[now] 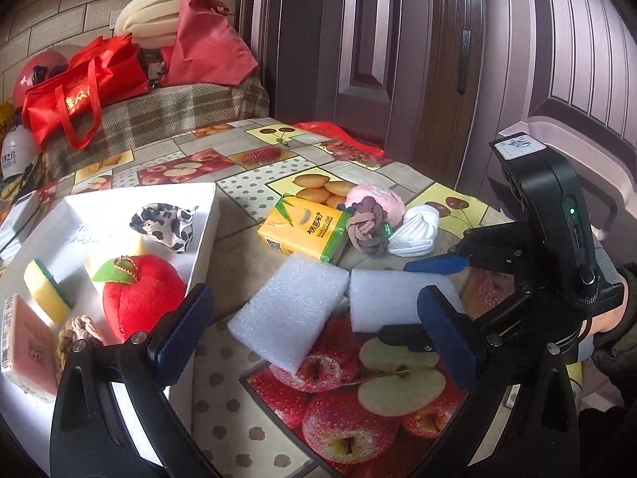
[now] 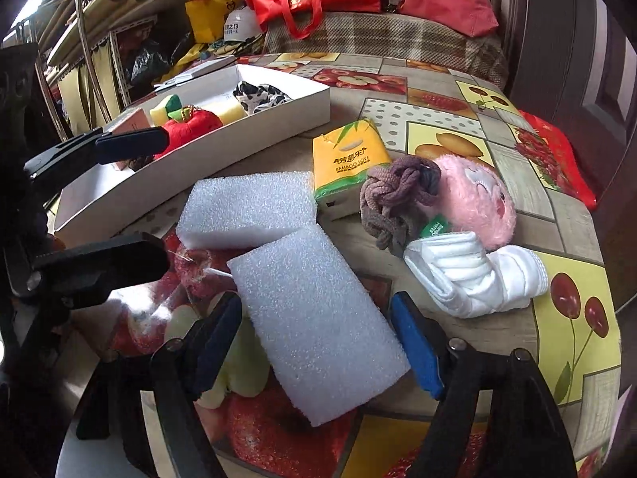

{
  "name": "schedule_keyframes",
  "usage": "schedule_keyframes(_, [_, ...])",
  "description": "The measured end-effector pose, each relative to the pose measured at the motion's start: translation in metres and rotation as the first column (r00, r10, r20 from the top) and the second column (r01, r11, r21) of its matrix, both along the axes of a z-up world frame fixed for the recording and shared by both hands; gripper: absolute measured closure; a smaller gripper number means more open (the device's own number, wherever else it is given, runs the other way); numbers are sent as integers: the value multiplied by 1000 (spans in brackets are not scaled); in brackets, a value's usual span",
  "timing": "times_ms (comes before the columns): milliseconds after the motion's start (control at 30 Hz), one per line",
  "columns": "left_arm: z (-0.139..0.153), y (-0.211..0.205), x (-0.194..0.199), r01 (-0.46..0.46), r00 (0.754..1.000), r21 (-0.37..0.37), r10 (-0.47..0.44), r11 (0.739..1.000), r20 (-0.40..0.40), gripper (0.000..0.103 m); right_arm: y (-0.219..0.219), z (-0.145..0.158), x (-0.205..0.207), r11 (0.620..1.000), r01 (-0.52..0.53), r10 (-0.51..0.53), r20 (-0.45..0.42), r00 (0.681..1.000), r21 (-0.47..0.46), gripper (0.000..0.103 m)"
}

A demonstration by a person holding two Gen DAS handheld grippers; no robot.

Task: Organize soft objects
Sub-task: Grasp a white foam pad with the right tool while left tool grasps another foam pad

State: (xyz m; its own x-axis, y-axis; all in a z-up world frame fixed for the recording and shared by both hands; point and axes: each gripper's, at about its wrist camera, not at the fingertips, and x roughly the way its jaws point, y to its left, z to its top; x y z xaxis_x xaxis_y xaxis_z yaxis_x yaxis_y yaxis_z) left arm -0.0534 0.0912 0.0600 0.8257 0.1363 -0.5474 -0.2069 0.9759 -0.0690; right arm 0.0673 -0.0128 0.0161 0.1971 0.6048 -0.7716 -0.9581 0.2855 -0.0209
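Desk (image 2: 469, 79) with a fruit-print cover, seen from two handheld grippers. Left of the left gripper (image 1: 314, 306), whose blue pads are spread wide with nothing between them, sits a white tray (image 1: 207, 235) holding a pink packet (image 1: 30, 342), a yellow-green sponge (image 1: 45, 292), a red plush apple (image 1: 143, 298) and a black-and-white spotted cloth (image 1: 167, 225). Just ahead of that gripper lies a white foam block (image 1: 288, 308), touching a second foam block (image 2: 318, 326) to its right. The right gripper (image 2: 314, 338) straddles that second block, pads partly apart on either side; whether they press it I cannot tell. Beyond the blocks stands a yellow tissue pack (image 2: 348, 159). Right of it, bunched together, lie a brown knotted cloth (image 2: 392, 199), a pink fluffy toy (image 2: 473, 203) and a folded white cloth (image 2: 473, 279), just right of the right gripper.
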Motion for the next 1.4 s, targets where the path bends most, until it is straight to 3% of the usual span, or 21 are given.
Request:
schedule_keyframes(67, [-3,1,7,2,999,-3,-2,1000,-34,0,-9,1,-1,1000,-1,2,21,1000,-10,39])
schedule_keyframes(167, [-10,-4,23,1,994,29,2,1000,-106,1,-35,4,10,996,85,-85,26,996,-15,40])
schedule_keyframes(267, [-14,-9,42,3,989,78,9,997,-149,0,-61,3,26,988,154,-154,-18,988,6,40])
schedule_keyframes(433, [-23,-9,73,-6,977,143,36,990,-212,0,-70,5,29,985,171,-169,-46,984,27,40])
schedule_keyframes(567, [-37,-4,84,4,951,101,28,995,-309,1,-70,6,31,985,169,-166,-66,984,35,40])
schedule_keyframes(633, [-39,-9,78,23,948,90,7,996,-317,2,-72,6,33,985,170,-165,-86,982,44,40])
schedule_keyframes(700, [-40,-16,71,53,947,73,-27,996,-321,12,-73,6,34,984,170,-164,-97,982,50,39])
schedule_keyframes(767, [-40,-18,64,56,946,51,-37,997,-323,13,-73,6,34,984,170,-164,-100,981,52,39])
schedule_keyframes(900, [-41,-11,61,40,946,23,-31,999,-323,16,-73,6,34,984,170,-164,-98,982,51,40])
schedule_keyframes(933, [-40,-9,61,34,949,18,-27,999,-315,26,-73,6,34,984,170,-165,-95,982,51,40])
schedule_keyframes(967, [-38,-8,59,33,952,19,-26,999,-305,47,-73,6,33,984,169,-164,-92,982,51,40])
schedule_keyframes(1233, [-24,-13,31,42,977,24,-36,999,-209,48,-75,10,23,983,152,-142,-97,985,101,41])
schedule_keyframes(1400, [-3,-16,-9,-16,999,72,18,997,-31,48,-83,31,8,945,177,-152,-112,982,274,41])
